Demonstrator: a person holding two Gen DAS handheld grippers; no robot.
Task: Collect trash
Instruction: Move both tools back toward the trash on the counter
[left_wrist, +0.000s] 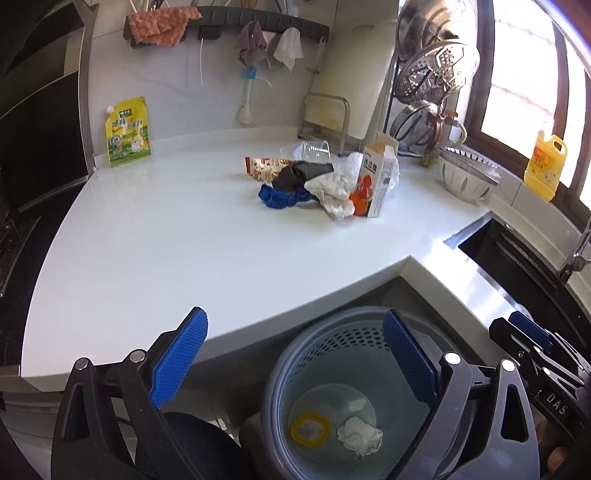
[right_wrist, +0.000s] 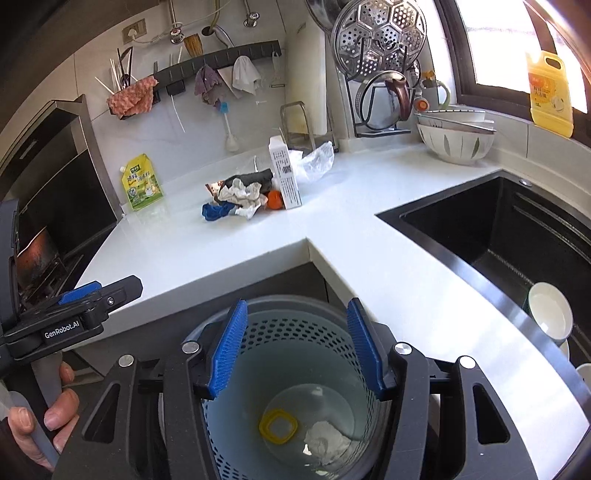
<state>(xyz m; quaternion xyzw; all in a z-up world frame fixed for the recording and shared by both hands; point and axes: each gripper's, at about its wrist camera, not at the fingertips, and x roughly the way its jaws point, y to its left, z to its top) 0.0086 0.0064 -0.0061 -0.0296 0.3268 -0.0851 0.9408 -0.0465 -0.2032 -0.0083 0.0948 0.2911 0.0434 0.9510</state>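
Observation:
A grey perforated bin (left_wrist: 332, 343) (right_wrist: 291, 326) stands on the floor below the counter edge. In it lie a yellow ring (left_wrist: 294, 430) (right_wrist: 263, 426) and a crumpled tissue (left_wrist: 360, 435) (right_wrist: 325, 441). My left gripper (left_wrist: 295, 354) is open and holds nothing, over the bin's left side. Directly above the bin, my right gripper (right_wrist: 297, 347) is open and holds nothing too. On the white counter (left_wrist: 166, 240) sits a trash pile: a milk carton (left_wrist: 378, 181) (right_wrist: 286, 177), crumpled paper (left_wrist: 332, 192), a blue scrap (left_wrist: 280, 197), a black wrapper (left_wrist: 303, 171), a snack wrapper (left_wrist: 264, 166) and a clear cup (left_wrist: 312, 151).
A dark sink (right_wrist: 498, 229) lies to the right with a white bowl (right_wrist: 550, 314) in it. Stacked bowls (right_wrist: 454, 144), a steamer rack (right_wrist: 380, 33) and a yellow bottle (right_wrist: 550, 99) line the back right. A yellow-green pouch (left_wrist: 127, 131) leans on the wall; a stove (right_wrist: 37, 258) is left.

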